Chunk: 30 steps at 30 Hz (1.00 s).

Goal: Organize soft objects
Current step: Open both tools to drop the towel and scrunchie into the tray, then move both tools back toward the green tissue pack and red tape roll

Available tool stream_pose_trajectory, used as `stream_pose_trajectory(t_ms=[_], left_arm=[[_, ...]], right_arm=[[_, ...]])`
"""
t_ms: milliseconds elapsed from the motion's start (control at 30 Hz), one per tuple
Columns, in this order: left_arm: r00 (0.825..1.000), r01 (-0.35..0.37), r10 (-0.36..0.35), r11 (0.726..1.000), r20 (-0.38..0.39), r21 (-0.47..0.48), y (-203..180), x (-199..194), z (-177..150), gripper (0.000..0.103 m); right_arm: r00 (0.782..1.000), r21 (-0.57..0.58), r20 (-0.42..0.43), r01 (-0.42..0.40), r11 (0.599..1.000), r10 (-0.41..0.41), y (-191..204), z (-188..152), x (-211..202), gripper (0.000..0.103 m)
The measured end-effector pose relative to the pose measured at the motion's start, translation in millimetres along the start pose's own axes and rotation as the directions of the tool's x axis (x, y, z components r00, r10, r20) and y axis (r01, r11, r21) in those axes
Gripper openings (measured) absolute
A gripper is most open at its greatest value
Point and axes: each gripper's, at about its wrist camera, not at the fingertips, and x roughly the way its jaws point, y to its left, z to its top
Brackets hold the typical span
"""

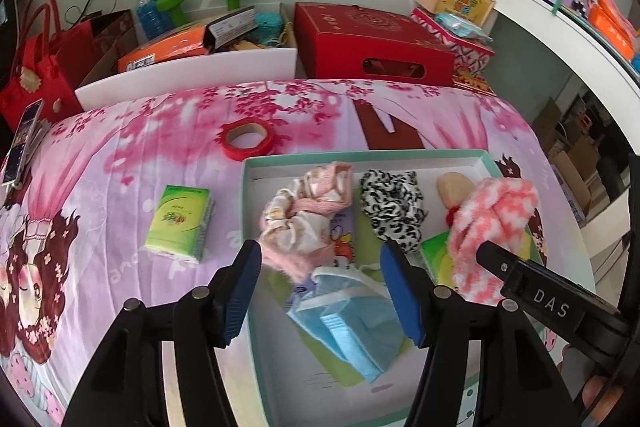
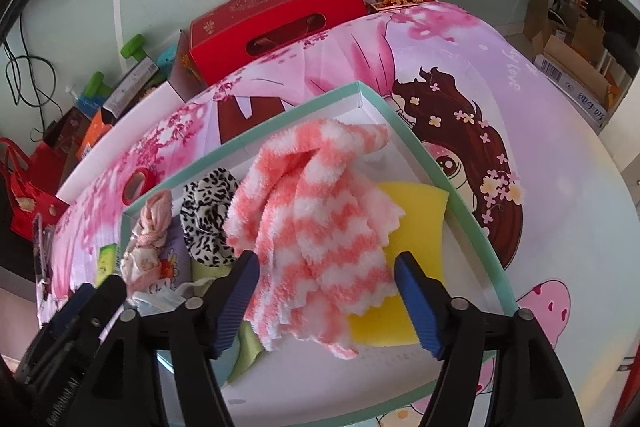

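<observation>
A shallow teal-rimmed box (image 1: 360,154) (image 2: 472,203) lies on the pink bedspread. In it are a pink scrunchie with a pink sock (image 1: 308,211) (image 2: 150,239), a leopard-print scrunchie (image 1: 394,209) (image 2: 208,223), a blue face mask (image 1: 348,323), a yellow sponge (image 2: 416,227) and a fluffy pink-and-white cloth (image 1: 488,223) (image 2: 320,227). My left gripper (image 1: 320,291) is open above the mask. My right gripper (image 2: 326,301) is open, its jaws on either side of the fluffy cloth's near end. A green tissue pack (image 1: 180,223) lies left of the box.
A red tape roll (image 1: 248,139) lies on the bedspread behind the box. A phone (image 1: 22,143) rests at the bed's left edge. Red gift boxes (image 1: 372,43), a white bin and bags stand behind the bed. A white shelf (image 1: 560,23) curves at the right.
</observation>
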Motion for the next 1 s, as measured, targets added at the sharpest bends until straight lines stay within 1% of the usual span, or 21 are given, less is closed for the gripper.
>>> stream_pose_trajectory(t_ms=[33, 67, 100, 200, 233, 267, 300, 400, 467, 667, 767, 867, 1000], left_arm=[[1.0, -0.006, 0.006, 1.0, -0.002, -0.007, 3, 0, 0, 0.067], [1.0, -0.011, 0.011, 1.0, -0.005, -0.013, 5, 0, 1, 0.073], [1.0, -0.015, 0.015, 1.0, -0.007, -0.016, 7, 0, 1, 0.077], [0.999, -0.034, 0.034, 0.999, -0.004, -0.033, 14, -2, 1, 0.079], [0.999, -0.046, 0.046, 0.998, -0.003, -0.04, 17, -2, 1, 0.085], [0.998, -0.058, 0.058, 0.997, -0.002, -0.044, 19, -2, 1, 0.093], [0.997, -0.075, 0.075, 0.996, 0.0, -0.051, 21, -2, 1, 0.094], [0.991, -0.133, 0.134, 0.99, 0.005, -0.052, 27, 0, 1, 0.095], [0.987, -0.159, 0.159, 0.986, -0.013, -0.056, 32, 3, 0, 0.097], [0.983, -0.182, 0.179, 0.98, -0.034, -0.083, 43, 6, -1, 0.097], [0.983, -0.182, 0.179, 0.979, -0.046, -0.089, 46, 6, -1, 0.097], [0.983, -0.179, 0.173, 0.979, -0.061, -0.102, 52, 6, 0, 0.097], [0.98, -0.196, 0.19, 0.971, -0.058, -0.136, 66, 2, 1, 0.097]], right_arm=[[1.0, -0.002, -0.001, 0.004, 1.0, -0.004, 0, 0, 0, 0.082], [1.0, -0.005, -0.001, 0.007, 1.0, -0.007, 1, 0, 0, 0.083], [1.0, -0.006, 0.0, 0.01, 1.0, -0.01, 1, 0, 0, 0.087], [1.0, -0.005, 0.003, 0.013, 1.0, -0.013, 1, 0, -1, 0.096], [1.0, -0.005, 0.003, 0.013, 1.0, -0.013, 1, 0, -1, 0.098], [1.0, -0.004, 0.003, 0.013, 1.0, -0.013, 1, 0, -1, 0.099], [1.0, -0.002, 0.005, 0.014, 1.0, -0.014, 1, 0, -1, 0.1], [1.0, 0.0, 0.007, 0.015, 1.0, -0.015, 1, 0, -1, 0.103], [1.0, 0.008, 0.009, 0.008, 1.0, -0.009, 0, 0, -1, 0.103], [1.0, 0.007, 0.015, 0.011, 1.0, -0.011, 0, 0, -2, 0.103], [1.0, -0.002, 0.018, 0.017, 1.0, -0.017, 2, 0, -3, 0.103], [0.999, -0.012, 0.036, 0.023, 1.0, -0.022, 6, 0, -8, 0.103], [0.998, -0.051, 0.07, 0.009, 0.999, -0.005, 19, 1, -16, 0.103]])
